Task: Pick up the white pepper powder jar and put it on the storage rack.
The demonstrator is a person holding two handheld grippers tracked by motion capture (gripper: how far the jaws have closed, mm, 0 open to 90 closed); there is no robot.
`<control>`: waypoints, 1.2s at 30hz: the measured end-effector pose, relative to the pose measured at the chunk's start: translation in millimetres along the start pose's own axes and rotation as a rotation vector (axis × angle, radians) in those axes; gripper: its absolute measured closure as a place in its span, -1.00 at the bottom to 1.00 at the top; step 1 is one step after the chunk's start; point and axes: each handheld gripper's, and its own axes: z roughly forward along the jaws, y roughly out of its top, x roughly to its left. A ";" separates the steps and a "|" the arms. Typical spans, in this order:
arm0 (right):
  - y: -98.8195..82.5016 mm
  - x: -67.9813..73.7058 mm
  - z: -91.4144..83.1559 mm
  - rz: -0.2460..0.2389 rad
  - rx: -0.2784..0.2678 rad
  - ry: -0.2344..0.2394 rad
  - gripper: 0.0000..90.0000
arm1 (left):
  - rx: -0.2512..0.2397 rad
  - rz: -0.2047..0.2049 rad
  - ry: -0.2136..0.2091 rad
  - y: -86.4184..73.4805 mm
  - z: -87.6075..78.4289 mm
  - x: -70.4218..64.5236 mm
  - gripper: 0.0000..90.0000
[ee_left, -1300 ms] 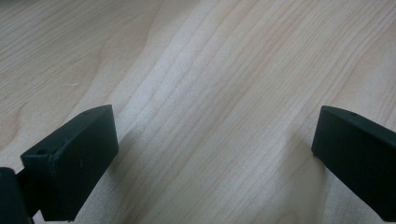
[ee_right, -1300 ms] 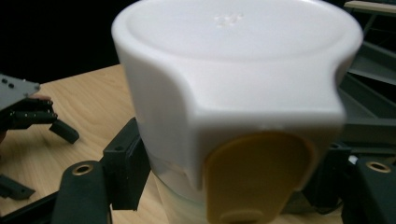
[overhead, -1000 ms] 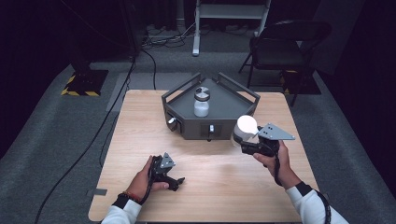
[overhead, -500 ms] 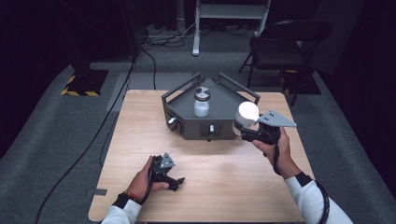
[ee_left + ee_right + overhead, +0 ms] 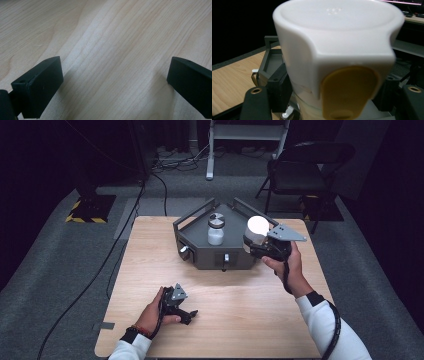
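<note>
Held in the right gripper [image 5: 254, 241], jaws clamped on its sides: a white plastic container with a smooth round white lid [image 5: 337, 47] and a yellow oval tab on its front. Lifted clear of the light wooden table [image 5: 150, 270], at the right edge of the dark grey angular metal tray [image 5: 200, 251]. Standing inside that tray, a small clear glass jar with a grey-and-white lid [image 5: 216, 229]. Resting low on the near table, the left gripper [image 5: 186, 314], jaws spread wide, nothing between them but bare wood.
</note>
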 end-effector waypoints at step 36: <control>-2.1 -3.9 71.2 0.062 0.082 -0.070 -0.34 | 0.000 0.005 -0.002 0.1 -0.1 0.1 -1.00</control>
